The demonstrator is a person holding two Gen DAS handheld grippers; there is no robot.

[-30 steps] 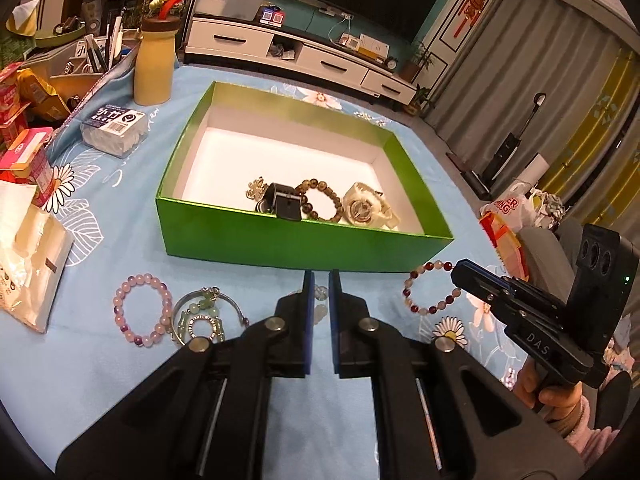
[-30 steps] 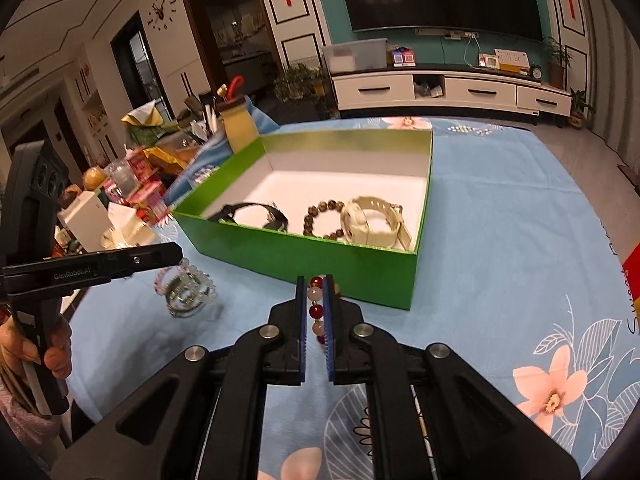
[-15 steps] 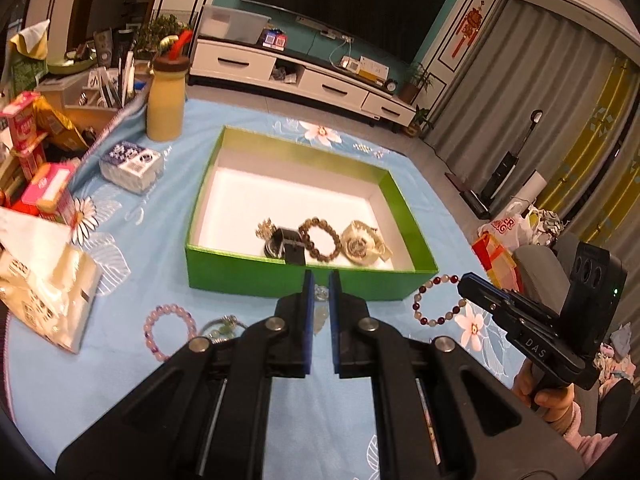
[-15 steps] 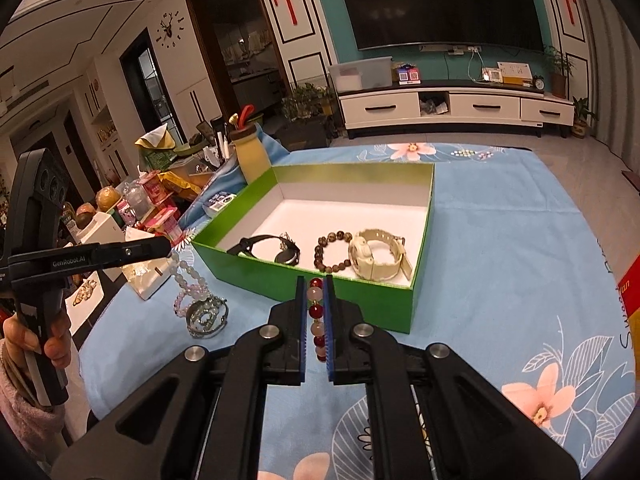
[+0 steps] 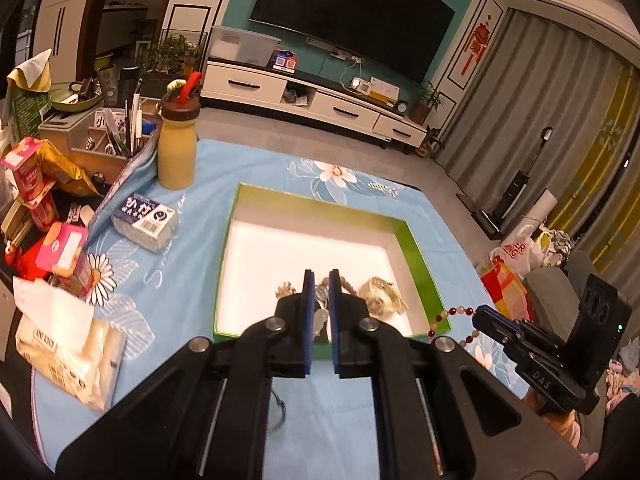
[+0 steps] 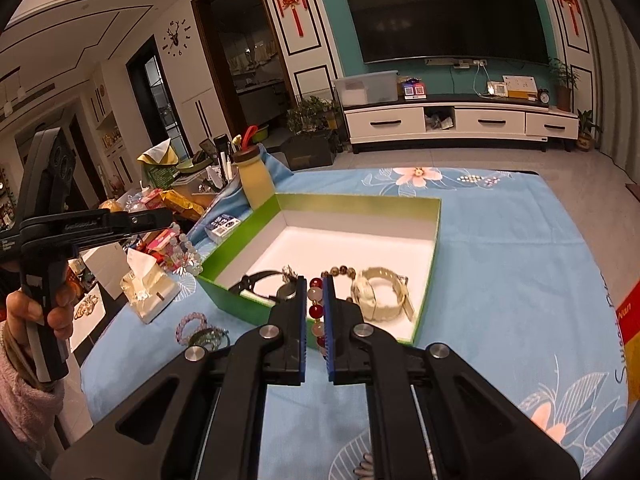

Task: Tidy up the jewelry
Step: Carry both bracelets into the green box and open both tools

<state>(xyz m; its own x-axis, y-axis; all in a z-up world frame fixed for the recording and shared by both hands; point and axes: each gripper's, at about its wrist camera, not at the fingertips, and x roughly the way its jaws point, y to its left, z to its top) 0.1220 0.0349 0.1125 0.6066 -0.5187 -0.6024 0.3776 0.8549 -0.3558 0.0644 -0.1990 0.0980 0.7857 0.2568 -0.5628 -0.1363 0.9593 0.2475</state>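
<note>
Right tongs (image 6: pixel 315 312) clamp red-white bracelet (image 6: pixel 316 308); left tongs (image 5: pixel 320 312) clamp pale beads (image 6: pixel 188 254).

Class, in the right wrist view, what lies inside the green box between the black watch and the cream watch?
A brown bead bracelet, partly hidden behind the right hand-held gripper, shown in the right wrist view.

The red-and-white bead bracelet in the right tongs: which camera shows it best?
The left wrist view: the red-and-white bead bracelet hangs as an open loop from the right tongs, beside the green box. The right wrist view shows only a few beads between its own pads.
</note>
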